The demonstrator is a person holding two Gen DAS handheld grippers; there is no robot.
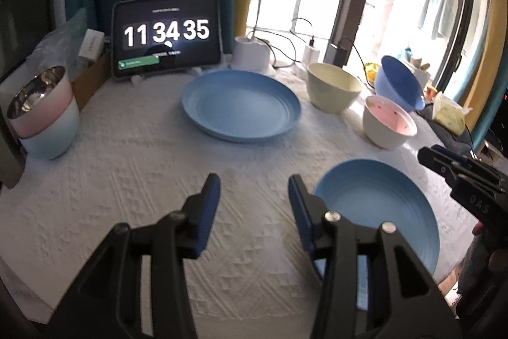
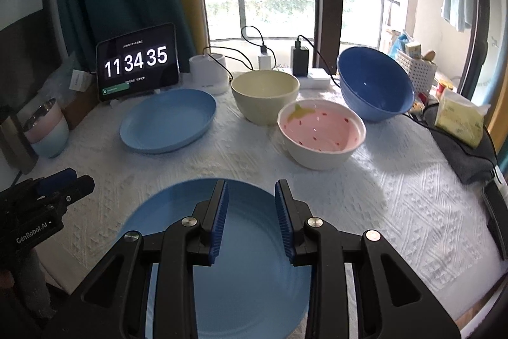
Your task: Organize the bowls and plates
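left hand-held gripper (image 1: 254,183): spread, empty
right hand-held gripper (image 2: 250,189): spread, empty; over near plate (image 2: 177,212)
far plate (image 2: 168,119): bench (image 2: 412,212), by bowls (image 2: 320,135)
risk: rim pinch slips; plate smooth, lying flat

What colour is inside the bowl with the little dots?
Pink with small red dots, clearest in the right wrist view.

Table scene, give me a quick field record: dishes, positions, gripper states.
plates: near blue plate at the front edge; far blue plate by the clock tablet
bowls: cream bowl, pink-lined bowl, tilted dark blue bowl, all separate
cups: stacked pair at far left
left gripper: open, empty, over cloth
right gripper: open, empty, above near plate
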